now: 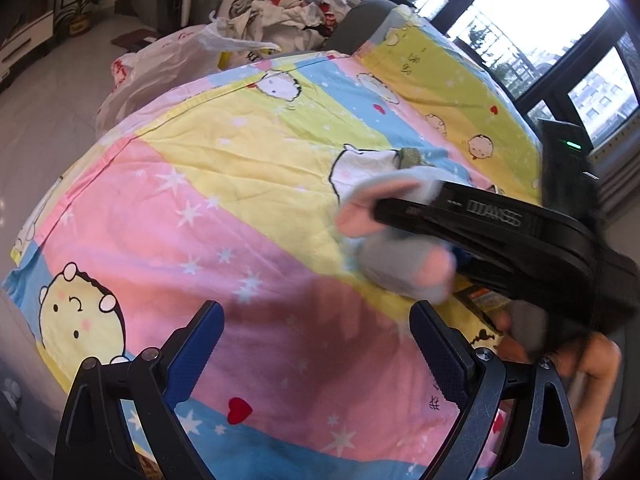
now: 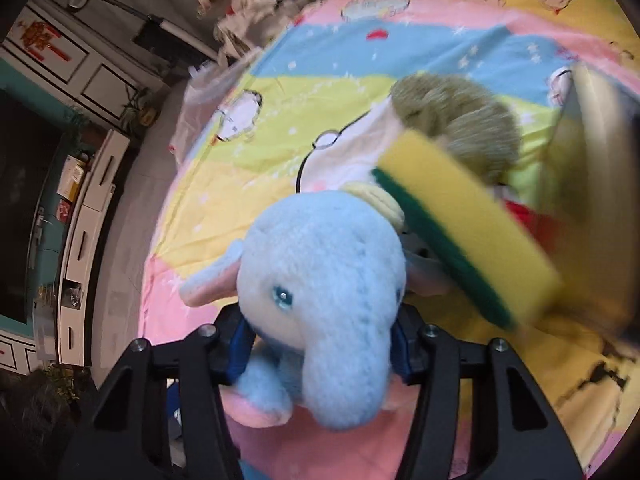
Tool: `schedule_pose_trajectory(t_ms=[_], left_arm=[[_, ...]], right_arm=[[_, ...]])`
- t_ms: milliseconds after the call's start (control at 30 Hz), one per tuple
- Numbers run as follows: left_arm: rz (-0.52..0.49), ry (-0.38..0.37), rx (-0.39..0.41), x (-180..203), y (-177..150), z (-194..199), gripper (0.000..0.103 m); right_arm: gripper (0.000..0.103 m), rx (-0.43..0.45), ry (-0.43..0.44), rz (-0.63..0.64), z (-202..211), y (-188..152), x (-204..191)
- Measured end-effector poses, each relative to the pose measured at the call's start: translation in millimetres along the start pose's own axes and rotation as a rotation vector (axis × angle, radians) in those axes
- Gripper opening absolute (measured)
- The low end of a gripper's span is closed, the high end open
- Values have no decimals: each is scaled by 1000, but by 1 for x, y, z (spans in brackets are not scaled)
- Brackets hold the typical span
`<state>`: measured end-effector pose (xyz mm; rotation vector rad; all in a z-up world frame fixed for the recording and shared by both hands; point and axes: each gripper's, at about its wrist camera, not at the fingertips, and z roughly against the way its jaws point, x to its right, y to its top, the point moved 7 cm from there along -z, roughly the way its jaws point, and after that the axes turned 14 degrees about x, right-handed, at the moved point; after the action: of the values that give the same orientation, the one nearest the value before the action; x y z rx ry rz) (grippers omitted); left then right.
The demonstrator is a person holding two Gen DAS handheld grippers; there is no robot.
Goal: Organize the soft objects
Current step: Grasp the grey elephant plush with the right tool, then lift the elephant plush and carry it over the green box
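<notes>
A light-blue plush elephant [image 2: 320,264] with pink ears and feet fills the gap between the blue pads of my right gripper [image 2: 320,320], which is shut on it. The left wrist view shows the same elephant [image 1: 400,268] at the tip of the right gripper [image 1: 404,236], just over the cartoon quilt [image 1: 240,200]. Beyond the toy lie a yellow-and-green sponge [image 2: 468,236] and an olive fuzzy object [image 2: 460,120]. My left gripper [image 1: 316,312] is open over the pink stripe with nothing between its fingers.
The quilt [image 2: 280,92] covers a bed. A heap of clothes [image 1: 288,12] and a white plastic bag [image 1: 168,60] sit past its far edge. A tan box [image 2: 596,128] stands at the right. White cabinets [image 2: 88,220] line the floor's left side.
</notes>
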<state>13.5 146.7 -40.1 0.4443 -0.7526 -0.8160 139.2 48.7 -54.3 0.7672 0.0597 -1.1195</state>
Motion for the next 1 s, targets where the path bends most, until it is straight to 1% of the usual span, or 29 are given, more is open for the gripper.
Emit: schedule_pose_trajectory(t_ms=[67,133,200,267,333,433,467,533,600,633,667,700,733,800,900,1000], left_arm=[[-17,-17,-2,7,-2,3,94],[-61,-45,-9,19,-5,7,94],[-91,-60,1,30,-9,12,94],[-128,-85,-2,45,-16,16,94],[-151,-111,-16,56,-23,17,94],[-189,-145,-41,74,-38,16,94],[-208,-154,-52,81,-44,15,94],[-228,-164,-69,91,-52,13,94],[-245,-181,-91,102,-61,12,94],[-255,-189,-100,107,-65,11,94],[-270,-196,-108,113,-69,11,94],[-283,-198,-112,117,-73,12,94],[-296,-202,-116,122,-75,13,94],[-313,-218,-118,132,-80,15,94],[-333,-251,-127,145,-87,19,94],[-372,-278,-147,160,-97,19,94]], right_arm=[[55,47,-1,-4,26,-1,6],[55,96,-15,-11,55,-1,16],[56,143,-57,8,84,-6,29],[56,172,-113,26,111,-16,47],[57,160,-179,46,128,-30,66],[61,97,-326,66,137,-58,100],[61,81,-353,48,137,-66,112],[61,40,-356,-15,135,-82,132],[65,17,-356,-60,133,-91,147],[68,11,-360,-79,133,-94,152],[76,14,-356,-100,134,-95,155],[81,24,-352,-113,138,-95,157],[82,39,-347,-117,142,-93,157],[88,64,-334,-114,151,-91,154],[90,104,-319,-119,168,-91,152],[90,144,-279,-145,186,-93,153]])
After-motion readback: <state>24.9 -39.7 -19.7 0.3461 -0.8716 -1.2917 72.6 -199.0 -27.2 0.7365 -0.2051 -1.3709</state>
